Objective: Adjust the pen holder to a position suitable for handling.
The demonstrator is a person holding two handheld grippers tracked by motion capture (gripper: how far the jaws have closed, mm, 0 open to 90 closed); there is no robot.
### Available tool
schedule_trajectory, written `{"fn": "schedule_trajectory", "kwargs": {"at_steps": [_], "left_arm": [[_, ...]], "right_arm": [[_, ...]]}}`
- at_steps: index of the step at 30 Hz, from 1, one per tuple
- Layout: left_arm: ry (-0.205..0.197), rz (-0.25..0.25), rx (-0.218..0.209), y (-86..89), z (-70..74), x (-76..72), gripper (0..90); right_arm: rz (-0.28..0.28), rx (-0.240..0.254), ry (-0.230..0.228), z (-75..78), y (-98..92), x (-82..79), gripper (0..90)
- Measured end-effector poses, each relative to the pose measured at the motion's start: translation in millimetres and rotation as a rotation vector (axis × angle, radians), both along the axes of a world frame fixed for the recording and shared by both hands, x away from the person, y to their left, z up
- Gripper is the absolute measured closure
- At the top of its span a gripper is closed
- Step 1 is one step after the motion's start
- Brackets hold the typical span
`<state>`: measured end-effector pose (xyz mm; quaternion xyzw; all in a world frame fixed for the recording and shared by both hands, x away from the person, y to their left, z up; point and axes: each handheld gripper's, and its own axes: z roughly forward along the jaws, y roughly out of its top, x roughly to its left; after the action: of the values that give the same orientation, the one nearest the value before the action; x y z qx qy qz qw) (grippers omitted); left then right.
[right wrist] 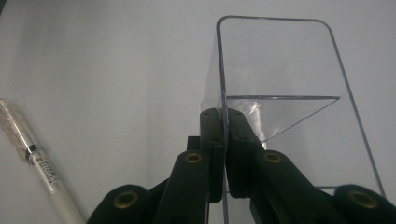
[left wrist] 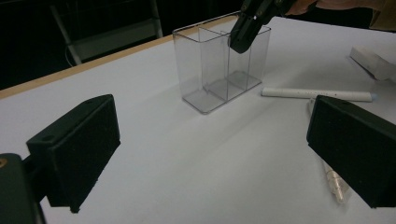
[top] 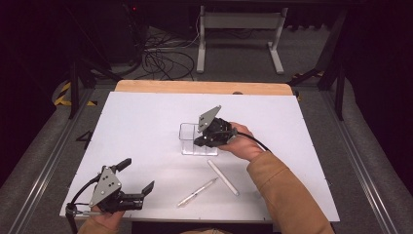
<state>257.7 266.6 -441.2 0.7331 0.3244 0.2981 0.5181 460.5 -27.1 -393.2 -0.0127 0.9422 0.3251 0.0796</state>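
- Your right tongs (top: 203,142) are clamped on one wall of the clear container (top: 187,139), which stands upright near the middle of the white desk (top: 146,126); in the right gripper view the two jaws press that thin wall from both sides at its top edge.
- Your left tongs (top: 139,176) hover wide apart over the near left corner of the desk, holding nothing, well apart from the container.
- Writing: the pen (right wrist: 37,161) in the right gripper view carries a small dark label near its clip, but the print is too small to read. No other lettering can be made out.
- The left gripper view shows the container (left wrist: 219,65) split by inner dividers into compartments, with your right tongs (left wrist: 245,32) gripping the rim at its far right end; the high view cannot resolve those dividers.
- The high view shows two slim things lying on the desk just beside your right forearm: a white stick-like piece (top: 223,177) and a clear-bodied pen (top: 197,192), set at an angle to each other, their near ends close.
- In the left gripper view the white piece (left wrist: 317,94) lies right of the container, and a pale block (left wrist: 373,63) sits at the far right edge.
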Motion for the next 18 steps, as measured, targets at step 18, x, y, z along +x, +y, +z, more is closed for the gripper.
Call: {"fn": "schedule_trajectory", "kwargs": {"at_steps": [18], "left_arm": [[0.003,-0.001,0.001,-0.2,-0.1,0.3,3.3]], "right_arm": [[-0.040,0.078,0.023,6.2,-6.9,1.0,67.6]]}}
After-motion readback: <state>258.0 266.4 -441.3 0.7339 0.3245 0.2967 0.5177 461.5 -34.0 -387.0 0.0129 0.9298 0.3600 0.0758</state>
